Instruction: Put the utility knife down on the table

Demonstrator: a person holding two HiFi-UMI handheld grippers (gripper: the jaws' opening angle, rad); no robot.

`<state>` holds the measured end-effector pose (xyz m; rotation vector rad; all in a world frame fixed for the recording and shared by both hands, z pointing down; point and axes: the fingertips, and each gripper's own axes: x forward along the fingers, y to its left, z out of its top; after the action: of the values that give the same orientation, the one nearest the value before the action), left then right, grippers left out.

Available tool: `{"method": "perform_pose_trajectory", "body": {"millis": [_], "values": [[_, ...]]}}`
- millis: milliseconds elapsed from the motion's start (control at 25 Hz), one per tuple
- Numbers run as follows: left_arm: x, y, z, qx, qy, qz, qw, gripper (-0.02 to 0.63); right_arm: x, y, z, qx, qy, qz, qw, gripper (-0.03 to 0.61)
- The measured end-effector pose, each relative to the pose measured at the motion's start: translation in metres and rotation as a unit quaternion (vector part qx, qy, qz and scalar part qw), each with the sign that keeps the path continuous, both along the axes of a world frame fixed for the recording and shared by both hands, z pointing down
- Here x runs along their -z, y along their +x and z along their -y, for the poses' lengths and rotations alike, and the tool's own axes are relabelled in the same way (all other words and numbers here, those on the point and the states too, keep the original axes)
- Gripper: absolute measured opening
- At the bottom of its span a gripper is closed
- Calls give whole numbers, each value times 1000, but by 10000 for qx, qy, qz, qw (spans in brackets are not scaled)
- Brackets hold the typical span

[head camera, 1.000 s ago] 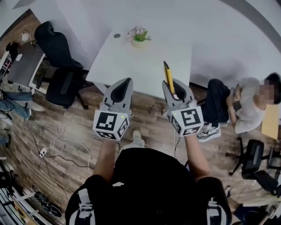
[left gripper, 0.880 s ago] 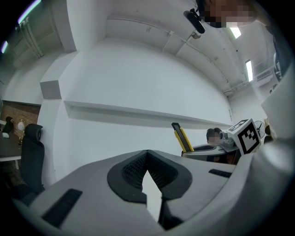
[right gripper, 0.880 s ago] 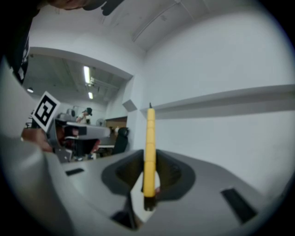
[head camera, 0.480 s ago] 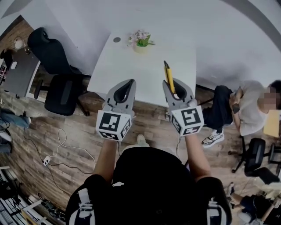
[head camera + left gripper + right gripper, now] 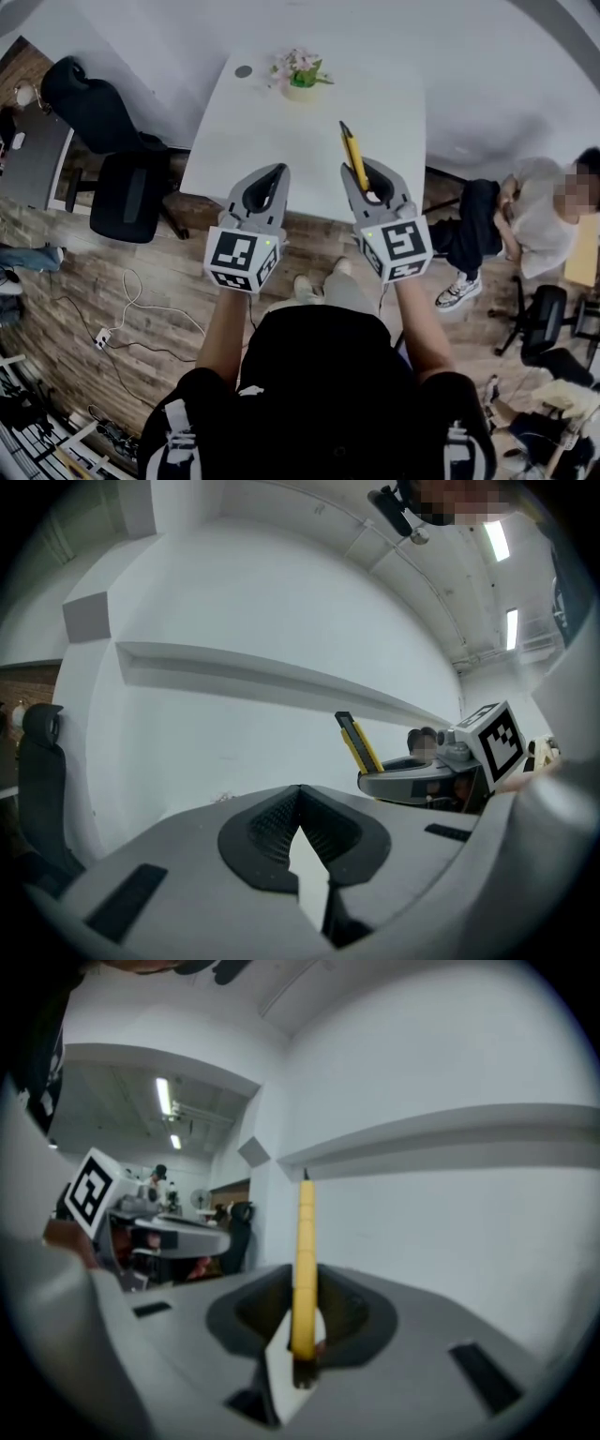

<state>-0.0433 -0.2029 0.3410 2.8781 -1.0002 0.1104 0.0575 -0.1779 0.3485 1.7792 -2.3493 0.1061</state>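
right tool (image 5: 370, 173): jaws clamped on the yellow utility knife (image 5: 305, 1241), gripped near its rear end. the body sticks out ahead of the jaws, with the dark tip pointing toward the worktop's far edge. the knife is in the air over the right half of the worktop's (image 5: 272, 141) near edge, not touching it.

left tool (image 5: 300, 791): jaws closed tip to tip, nothing between them. it sits level with the right tool, just to its left, over the near edge.

around:
- a small potted plant (image 5: 300, 73) sits at the far edge, well apart from the knife and a bit left of its line
- a small dark round spot (image 5: 244, 71) is near the far left corner
- a black office chair (image 5: 112, 159) stands off the left edge
- a seated person (image 5: 534, 225) is off the right edge
- cables (image 5: 122, 309) lie on the wood floor, and there is white wall behind the worktop

vs a second ago: both tools have come forward together and more worktop now lies under the knife. grip and knife angle in the jaws are unchanged, and the left tool is still closed. the seated person's legs have shifted.
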Motion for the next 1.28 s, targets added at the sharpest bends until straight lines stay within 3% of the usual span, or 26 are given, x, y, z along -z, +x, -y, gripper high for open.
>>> {"method": "perform_pose_trajectory", "body": {"millis": [120,400,640,1000,1280], "values": [[-9,8,5,-94,-141,8,9999,21,-13,5,12,60,-105,54,9999,94],[-35,14,28,233,-302,283,9989,21,-45,11,38,346,-496,3,9982,94],[-70,12,37,480,-733,330,9956,21,-78,16,48,584,-894,15,9943,94],[-108,10,44,662,-1011,651,9905,21,-131,8,53,1028,-1566,-97,9822,94],[-141,5,42,804,-1252,844,9853,21,-181,9,48,1380,-2208,-375,9648,94]]}}
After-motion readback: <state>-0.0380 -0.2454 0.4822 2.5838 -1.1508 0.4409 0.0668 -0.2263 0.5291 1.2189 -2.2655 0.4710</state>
